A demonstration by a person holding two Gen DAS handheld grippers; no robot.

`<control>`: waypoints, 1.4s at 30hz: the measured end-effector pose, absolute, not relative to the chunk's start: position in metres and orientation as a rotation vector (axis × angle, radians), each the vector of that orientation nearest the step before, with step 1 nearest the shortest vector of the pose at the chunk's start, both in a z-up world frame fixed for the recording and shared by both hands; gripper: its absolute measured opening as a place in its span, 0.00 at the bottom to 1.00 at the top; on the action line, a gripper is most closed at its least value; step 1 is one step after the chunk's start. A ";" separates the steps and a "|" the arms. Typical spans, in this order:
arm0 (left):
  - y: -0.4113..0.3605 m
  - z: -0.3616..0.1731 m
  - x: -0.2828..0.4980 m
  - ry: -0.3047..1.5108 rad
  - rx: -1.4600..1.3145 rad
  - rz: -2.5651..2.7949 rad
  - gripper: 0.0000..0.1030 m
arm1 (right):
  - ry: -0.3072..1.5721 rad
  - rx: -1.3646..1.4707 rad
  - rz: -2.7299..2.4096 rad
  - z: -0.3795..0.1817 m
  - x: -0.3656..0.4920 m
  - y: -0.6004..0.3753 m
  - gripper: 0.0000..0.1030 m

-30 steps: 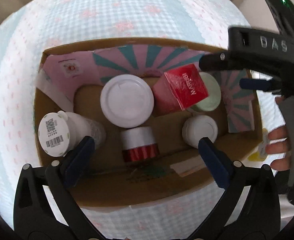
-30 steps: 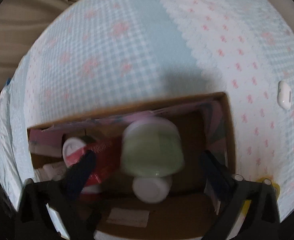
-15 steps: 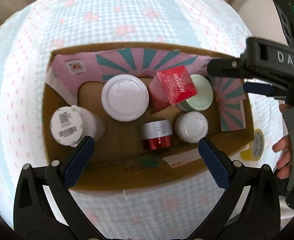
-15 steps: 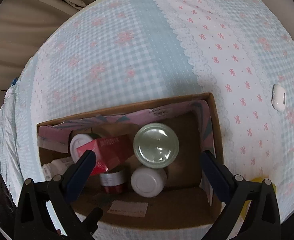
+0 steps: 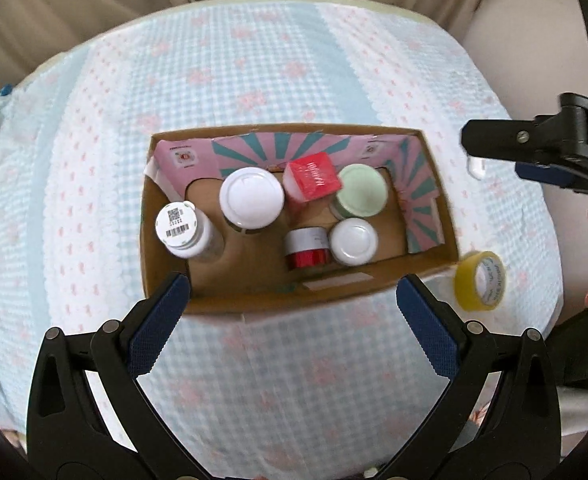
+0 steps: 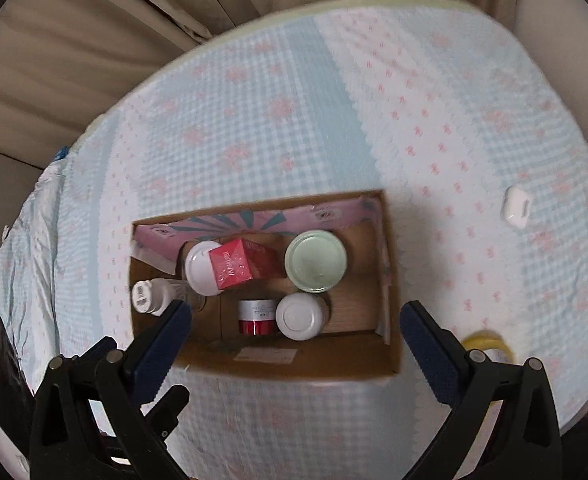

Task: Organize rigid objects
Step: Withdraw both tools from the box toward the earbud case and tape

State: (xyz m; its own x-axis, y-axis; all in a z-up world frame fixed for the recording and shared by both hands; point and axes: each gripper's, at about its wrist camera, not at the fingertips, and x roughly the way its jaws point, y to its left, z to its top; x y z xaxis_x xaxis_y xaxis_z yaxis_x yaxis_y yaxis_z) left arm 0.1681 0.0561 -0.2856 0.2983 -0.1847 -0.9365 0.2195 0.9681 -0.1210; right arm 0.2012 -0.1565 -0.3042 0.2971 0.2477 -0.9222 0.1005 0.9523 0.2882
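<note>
Red box (image 5: 313, 181) at twelve o'clock leans on the jars — my two open, empty grippers (image 5: 294, 312) (image 6: 296, 334) could knock it over.

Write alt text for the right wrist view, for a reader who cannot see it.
An open cardboard box sits on a pale blue gingham cloth, holding a green-lidded jar, a red carton, a red jar and three white-capped containers. The right gripper hangs open and empty above its near edge. A yellow tape roll and a small white case lie outside.

Jars (image 5: 251, 197) inside box (image 5: 434, 258); tape (image 5: 480, 280) probably right.
</note>
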 end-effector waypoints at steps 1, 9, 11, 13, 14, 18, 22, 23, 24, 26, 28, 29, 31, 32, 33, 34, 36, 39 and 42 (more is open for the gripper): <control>0.056 -0.280 0.165 1.233 0.035 -0.269 1.00 | 1.256 0.306 0.101 -0.294 0.196 -0.161 1.00; 0.018 -0.225 0.150 1.155 0.104 -0.313 1.00 | 1.167 0.211 0.055 -0.230 0.162 -0.205 1.00; 0.008 -0.213 0.150 1.139 0.113 -0.313 1.00 | 1.142 0.196 0.041 -0.214 0.152 -0.222 1.00; -0.004 -0.203 0.149 1.131 0.119 -0.307 1.00 | 1.112 0.180 0.029 -0.200 0.143 -0.241 1.00; -0.012 -0.198 0.149 1.128 0.111 -0.307 1.00 | 1.101 0.177 0.025 -0.194 0.139 -0.251 1.00; -0.043 -0.184 0.140 1.111 0.083 -0.290 1.00 | 1.081 0.161 0.019 -0.180 0.127 -0.292 1.00; -0.078 -0.186 0.127 1.112 0.047 -0.228 1.00 | 1.071 0.084 0.044 -0.181 0.127 -0.336 1.00; -0.084 -0.188 0.124 1.113 0.033 -0.218 1.00 | 1.073 0.074 0.058 -0.182 0.128 -0.344 1.00; -0.095 -0.190 0.119 1.116 0.005 -0.201 1.00 | 1.076 0.067 0.076 -0.184 0.129 -0.353 1.00; -0.108 -0.197 0.112 1.118 -0.020 -0.185 1.00 | 1.069 0.038 0.124 -0.188 0.133 -0.370 1.00; -0.125 -0.206 0.104 1.121 -0.033 -0.167 1.00 | 1.056 -0.010 0.161 -0.193 0.138 -0.383 1.00; -0.133 -0.210 0.100 1.123 -0.035 -0.158 1.00 | 1.049 -0.032 0.178 -0.196 0.141 -0.387 1.00; -0.148 -0.220 0.091 1.129 -0.039 -0.149 1.00 | 1.045 -0.071 0.217 -0.206 0.149 -0.398 1.00; -0.154 -0.226 0.085 1.130 -0.040 -0.148 1.00 | 1.046 -0.085 0.230 -0.212 0.152 -0.402 1.00; -0.161 -0.234 0.079 1.131 -0.036 -0.145 1.00 | 1.049 -0.095 0.237 -0.217 0.155 -0.405 1.00; -0.167 -0.243 0.073 1.135 -0.034 -0.147 1.00 | 1.053 -0.109 0.248 -0.226 0.159 -0.409 1.00; -0.178 -0.265 0.064 1.147 -0.033 -0.158 1.00 | 1.051 -0.123 0.268 -0.239 0.165 -0.413 1.00; -0.193 -0.311 0.055 1.176 -0.038 -0.177 1.00 | 1.038 -0.151 0.308 -0.267 0.171 -0.417 1.00; -0.208 -0.364 0.045 1.191 -0.041 -0.208 1.00 | 1.014 -0.216 0.351 -0.304 0.177 -0.416 1.00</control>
State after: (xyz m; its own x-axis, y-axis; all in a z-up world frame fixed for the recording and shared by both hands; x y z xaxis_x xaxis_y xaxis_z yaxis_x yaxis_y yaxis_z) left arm 0.0454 -0.2077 -0.3638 0.3537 -0.1825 -0.9174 0.1393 0.9801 -0.1412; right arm 0.1771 -0.4156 -0.3041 0.4797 0.1860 -0.8575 -0.3843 0.9231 -0.0148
